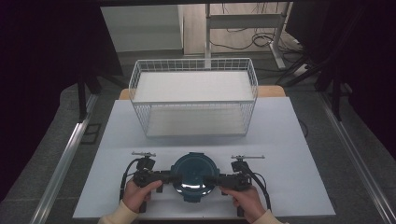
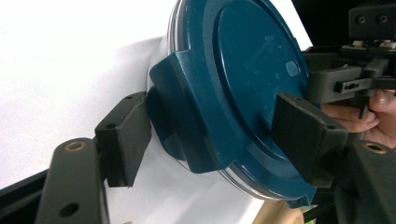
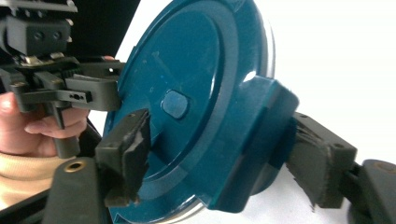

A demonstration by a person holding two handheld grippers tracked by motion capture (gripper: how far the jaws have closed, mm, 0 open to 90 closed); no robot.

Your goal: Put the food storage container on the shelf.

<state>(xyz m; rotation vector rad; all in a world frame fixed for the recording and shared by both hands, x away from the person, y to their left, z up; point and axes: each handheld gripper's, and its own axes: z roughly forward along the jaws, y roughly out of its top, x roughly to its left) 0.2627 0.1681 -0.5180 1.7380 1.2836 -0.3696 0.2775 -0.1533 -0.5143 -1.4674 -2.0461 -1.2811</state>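
Note:
A round container (image 1: 194,175) with a dark teal clip-on lid lies on the white table (image 1: 280,140) near the front edge. My left gripper (image 1: 170,178) comes in level from its left side. In the left gripper view one pad (image 2: 126,140) presses under a lid clip and the other (image 2: 303,135) rests on the lid (image 2: 243,70). My right gripper (image 1: 215,179) holds the opposite side. There, one pad (image 3: 128,149) sits on the lid top (image 3: 187,74) and the other (image 3: 320,163) under a clip (image 3: 254,140). A clear rim shows below the lid.
A white wire basket (image 1: 194,60) stands across the table's far half, directly behind the container, with its opening upward. Bare tabletop lies between the basket and the container and to both sides. A desk frame and cables are on the floor beyond.

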